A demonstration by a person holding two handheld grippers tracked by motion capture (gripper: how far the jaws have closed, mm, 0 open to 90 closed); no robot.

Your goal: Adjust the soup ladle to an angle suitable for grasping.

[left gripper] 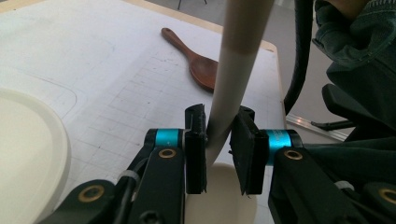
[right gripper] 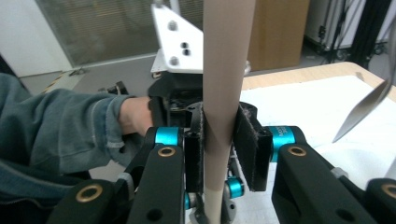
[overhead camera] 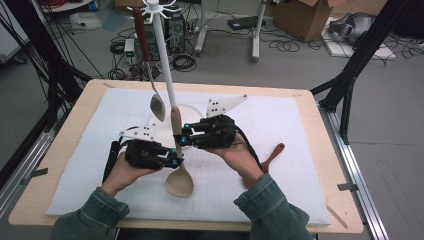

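Note:
A beige spoon [overhead camera: 179, 182] stands upright over the white mat [overhead camera: 300, 150], bowl down and handle up. My left gripper [overhead camera: 176, 161] is shut on its thin neck just above the bowl; in the left gripper view both pads [left gripper: 196, 144] squeeze the handle [left gripper: 233, 70]. My right gripper [overhead camera: 184, 140] grips the same handle higher up. In the right gripper view its pads [right gripper: 247, 144] press on the thick shaft [right gripper: 226, 70], and the left gripper [right gripper: 173, 100] sits just behind.
A white rack pole [overhead camera: 162, 55] with hooks rises behind the grippers on a round white base [left gripper: 28, 154]. From a hook hangs a metal spoon [overhead camera: 150, 75] with a brown handle. A dark wooden spoon [overhead camera: 272, 156] lies on the mat to the right.

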